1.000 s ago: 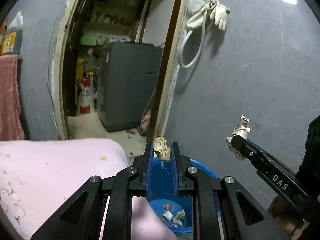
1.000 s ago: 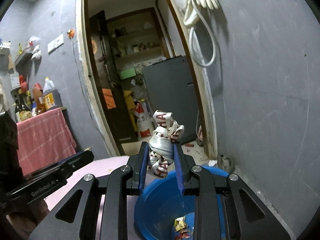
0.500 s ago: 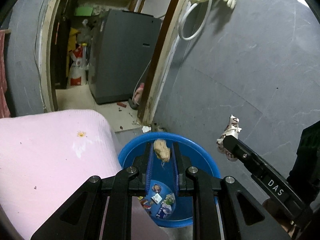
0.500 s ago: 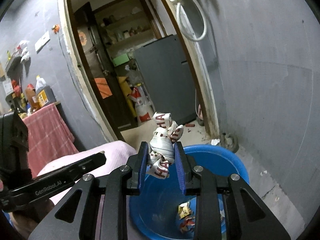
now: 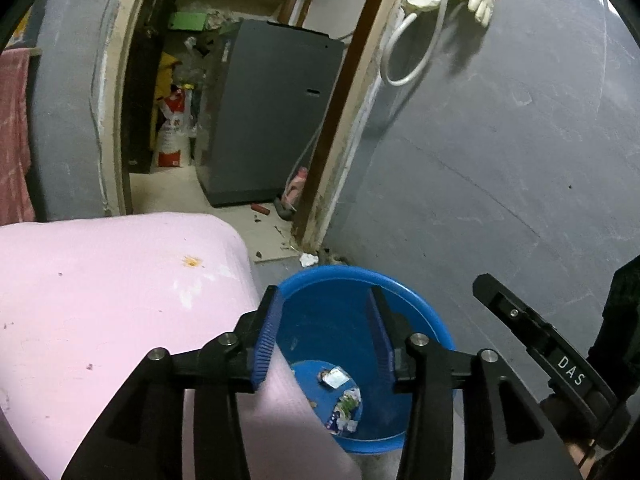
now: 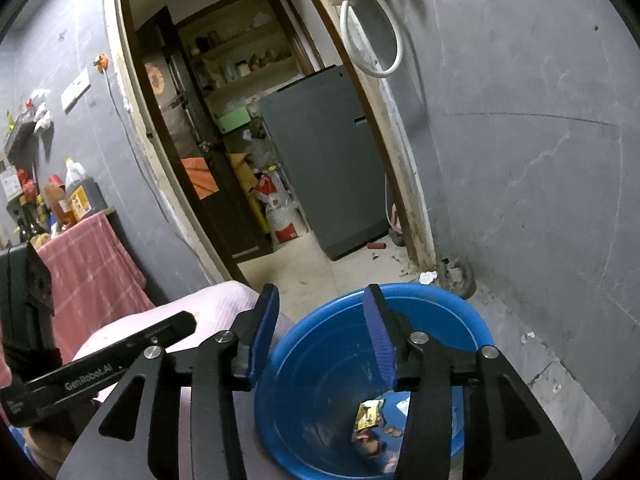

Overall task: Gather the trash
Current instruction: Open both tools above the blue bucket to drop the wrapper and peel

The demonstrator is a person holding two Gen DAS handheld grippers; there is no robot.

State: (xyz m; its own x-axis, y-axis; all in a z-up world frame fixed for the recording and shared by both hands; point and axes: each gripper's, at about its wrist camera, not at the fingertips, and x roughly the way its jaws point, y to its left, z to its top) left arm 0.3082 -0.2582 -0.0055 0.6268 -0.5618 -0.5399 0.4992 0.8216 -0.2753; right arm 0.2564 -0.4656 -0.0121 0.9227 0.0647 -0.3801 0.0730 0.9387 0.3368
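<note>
Both jaws of the left hand-held gripper [image 5: 324, 332] are spread wide and nothing is held between them; the same is seen for the right hand-held gripper [image 6: 320, 332]. Directly below and ahead of both lies the blue basin [image 5: 420, 308], and the trash [image 5: 342, 396] rests on its bottom. To the left of the grippers the pink bed [image 5: 100, 292] reaches over the basin rim.

A possible problem: the basin stands close under the bed edge, so it may be knocked or tipped if a gripper is lowered carelessly, and light wrappers may spill onto the floor. The two grippers are also near each other and could collide when they are withdrawn.

Compared with half a second ago, the crumpled brown piece is gone from the left jaws and the white printed wrapper from the right jaws; both jaws were opened, so the pieces were probably dropped into the basin.
</note>
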